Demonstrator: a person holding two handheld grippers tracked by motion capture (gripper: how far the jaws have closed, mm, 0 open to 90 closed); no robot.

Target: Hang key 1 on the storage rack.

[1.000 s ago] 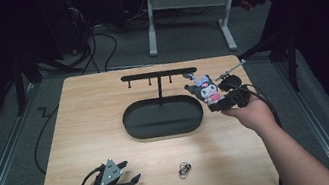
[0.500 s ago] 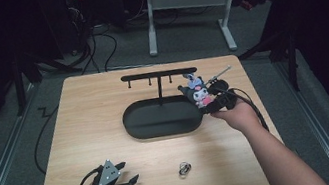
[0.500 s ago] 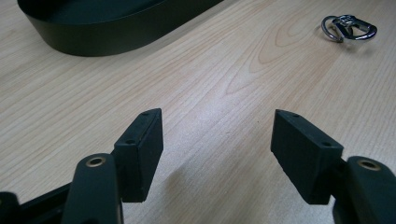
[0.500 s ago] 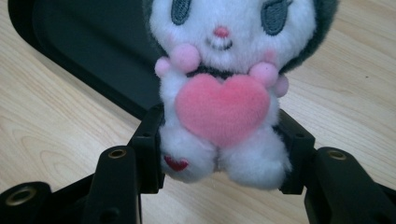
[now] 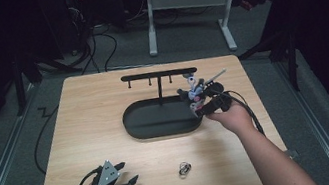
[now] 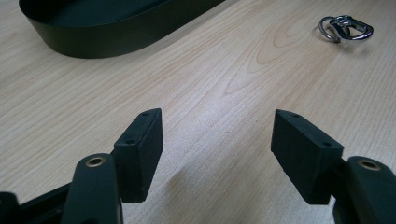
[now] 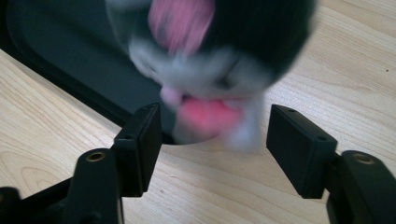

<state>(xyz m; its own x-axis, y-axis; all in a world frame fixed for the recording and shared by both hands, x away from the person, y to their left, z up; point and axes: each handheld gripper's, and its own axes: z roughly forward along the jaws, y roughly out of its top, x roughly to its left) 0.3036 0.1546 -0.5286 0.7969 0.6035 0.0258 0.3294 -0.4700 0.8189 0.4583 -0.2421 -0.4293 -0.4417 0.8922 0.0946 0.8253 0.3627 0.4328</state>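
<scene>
A small plush toy (image 5: 192,91) with a black head, white face and pink parts hovers over the right end of the black oval tray (image 5: 157,124). In the right gripper view the plush toy (image 7: 210,70) is blurred and sits just beyond my right gripper (image 7: 212,140), whose jaws stand wide apart without touching it. From above, my right gripper (image 5: 201,104) sits at the tray's right rim. My left gripper (image 5: 129,172) rests open near the table's front left, nothing between its jaws (image 6: 217,144).
A black rack with hooks (image 5: 157,75) stands behind the tray. A small metal clasp (image 5: 184,169) lies on the wood near the front edge, ahead and right of the left gripper (image 6: 345,27). The tray wall (image 6: 116,37) lies farther ahead.
My right hand carried the plush toy leftward from the table's right side to the tray's right end. The left gripper stayed put.
</scene>
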